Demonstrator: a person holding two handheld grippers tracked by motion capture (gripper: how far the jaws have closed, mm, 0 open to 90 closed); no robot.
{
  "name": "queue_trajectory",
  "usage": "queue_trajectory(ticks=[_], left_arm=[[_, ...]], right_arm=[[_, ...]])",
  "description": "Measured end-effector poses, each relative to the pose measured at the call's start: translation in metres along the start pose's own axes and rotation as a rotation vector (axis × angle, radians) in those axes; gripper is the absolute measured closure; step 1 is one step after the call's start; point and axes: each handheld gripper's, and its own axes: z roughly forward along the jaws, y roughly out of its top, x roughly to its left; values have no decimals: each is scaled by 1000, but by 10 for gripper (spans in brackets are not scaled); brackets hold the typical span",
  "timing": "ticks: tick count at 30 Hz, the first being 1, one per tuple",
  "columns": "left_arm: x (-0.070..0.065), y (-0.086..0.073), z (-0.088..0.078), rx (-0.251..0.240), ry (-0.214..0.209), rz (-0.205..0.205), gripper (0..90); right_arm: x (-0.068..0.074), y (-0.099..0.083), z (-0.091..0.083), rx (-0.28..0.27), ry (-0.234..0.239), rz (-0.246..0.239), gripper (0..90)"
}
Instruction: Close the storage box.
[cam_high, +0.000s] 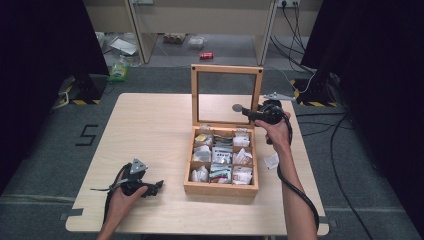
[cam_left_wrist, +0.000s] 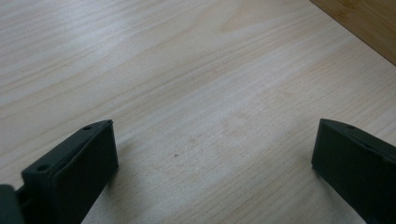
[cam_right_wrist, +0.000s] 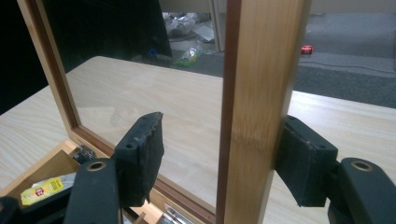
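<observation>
- From above, a pale wooden table holds a wooden box, its glass lid standing up.
- The right gripper view shows jaws around the lid's frame, one pad touching, the other apart.
- The left gripper is spread wide over bare table, grasping nothing.

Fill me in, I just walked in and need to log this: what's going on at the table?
A person works at a wooden tea box whose glass-paned lid stands upright and open. The right claw straddles the lid's right frame post: one pad lies against the post's outer face, the other stands clear of it, so the post is not clamped. The left claw rests open over the bare table, holding nothing. Packets fill the box's compartments.
</observation>
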Motion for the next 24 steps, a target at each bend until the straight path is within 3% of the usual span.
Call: queue_trajectory(ticks=[10, 14, 24], left_arm=[[0, 0, 0, 0, 0, 0, 0], [0, 0, 0, 0, 0, 0, 0], [0, 0, 0, 0, 0, -1, 0]], right_arm=[[1, 4, 4, 2, -6, -15, 385], [-1, 3, 1, -2, -5, -24, 440], [0, 1, -4, -13, 5, -58, 464]])
